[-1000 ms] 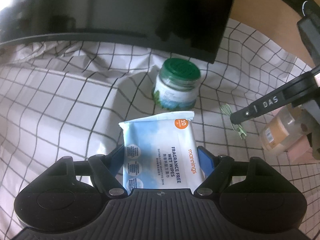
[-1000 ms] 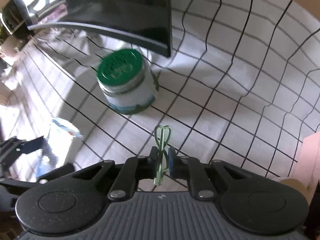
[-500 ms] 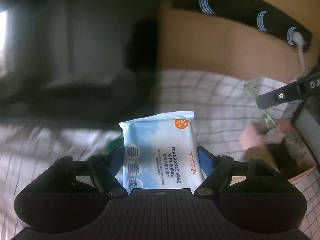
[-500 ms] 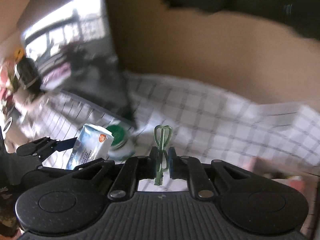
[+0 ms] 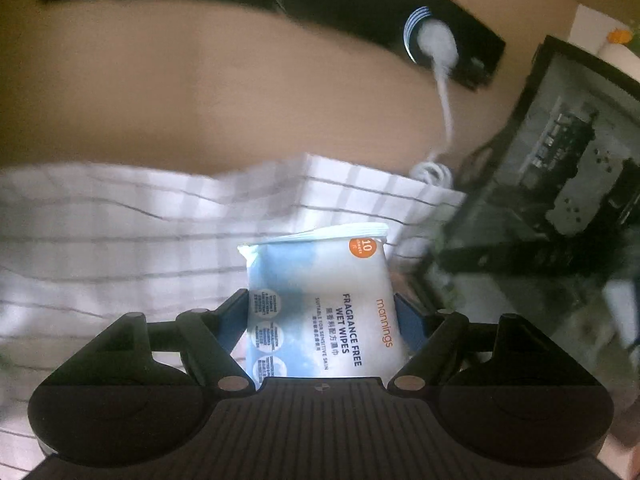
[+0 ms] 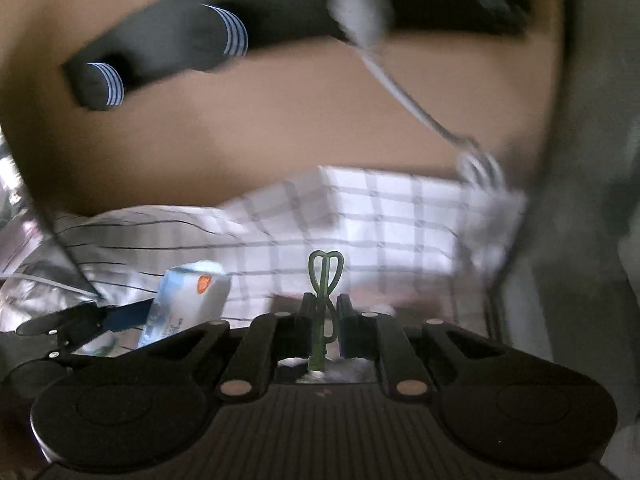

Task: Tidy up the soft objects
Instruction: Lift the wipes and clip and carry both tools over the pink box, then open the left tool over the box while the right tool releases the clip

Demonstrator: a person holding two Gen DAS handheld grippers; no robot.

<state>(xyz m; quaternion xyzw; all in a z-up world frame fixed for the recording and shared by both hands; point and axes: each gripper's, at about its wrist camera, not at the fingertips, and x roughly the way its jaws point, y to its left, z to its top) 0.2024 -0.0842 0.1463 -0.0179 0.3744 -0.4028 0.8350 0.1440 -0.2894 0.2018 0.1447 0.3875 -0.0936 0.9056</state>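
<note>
1. Clamping a pack of wet wipes [image 5: 320, 300] from both sides, the left gripper [image 5: 320, 312] is seen with its blue pads pressed against the pack's long edges; the pack stands upright between the fingers, and its sealed top edge reaches past the fingertips.
2. A thin green clip [image 6: 324, 280] is pinched edge-on in the right gripper [image 6: 324, 316], whose jaws are nearly closed on it; the clip's looped end rises above the fingertips.
3. Ahead of and below both grippers a white checked cloth [image 5: 120, 240] is spread, blurred in both views.
4. Beyond the cloth, further ahead of the grippers, a tan wall [image 5: 240, 100] is seen, with a black power strip [image 5: 340, 4] fixed across it high in the frame.
5. A white plug [image 5: 436, 42] is seated in the strip, and its white cable [image 5: 446, 108] hangs down to a coil at the cloth's far edge, ahead and to the right of the left gripper.
6. To the right of the left gripper a dark glossy panel [image 5: 560, 200] is seen; what it is cannot be told.
7. From the right wrist view, the left gripper and its pack are seen low on the left, near the right gripper and apart from it.
</note>
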